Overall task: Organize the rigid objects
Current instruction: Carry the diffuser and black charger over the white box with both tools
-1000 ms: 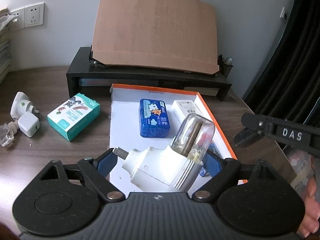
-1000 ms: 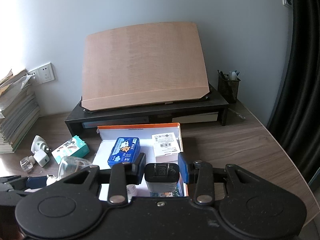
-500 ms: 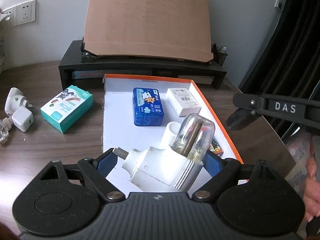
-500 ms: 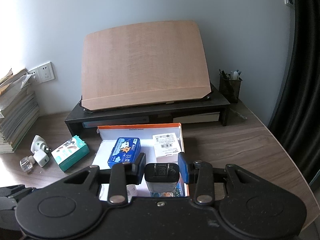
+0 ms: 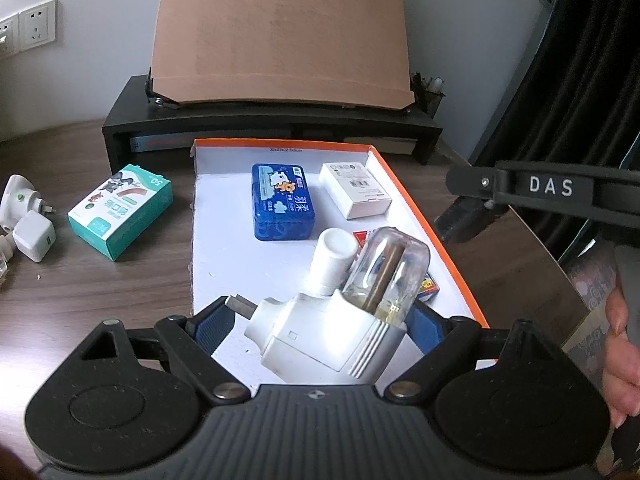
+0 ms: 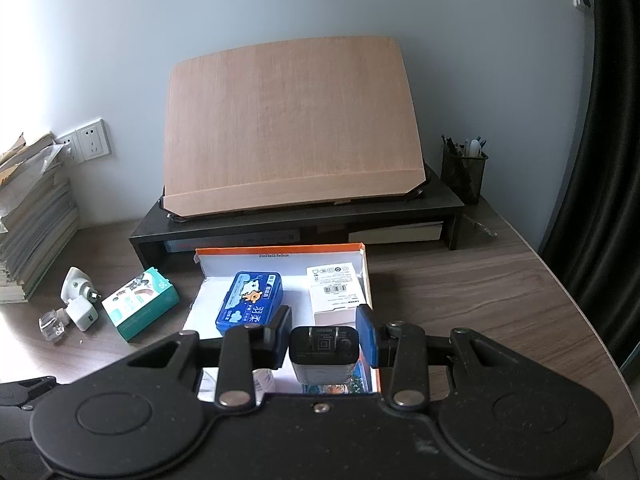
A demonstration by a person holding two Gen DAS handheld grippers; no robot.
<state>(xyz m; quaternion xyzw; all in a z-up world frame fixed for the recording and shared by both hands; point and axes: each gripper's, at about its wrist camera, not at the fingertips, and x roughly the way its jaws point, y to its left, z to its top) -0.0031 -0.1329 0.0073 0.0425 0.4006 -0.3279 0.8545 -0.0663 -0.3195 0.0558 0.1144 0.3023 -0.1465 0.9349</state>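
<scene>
Your left gripper [image 5: 320, 320] clamps white plug-in vaporizer [image 5: 320, 336] over orange-rimmed tray [image 5: 424, 216]: light, rigid; glass bottle [image 5: 390, 272] fragile, hold body. Right gripper [image 6: 324, 338] pinches black charger [image 6: 323, 354].

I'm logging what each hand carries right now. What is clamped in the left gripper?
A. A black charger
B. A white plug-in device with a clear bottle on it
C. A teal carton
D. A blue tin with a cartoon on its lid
B: the left gripper is closed on the white plug-in device with its clear bottle, held above the orange-edged box; the blue tin lies inside that box.
</scene>
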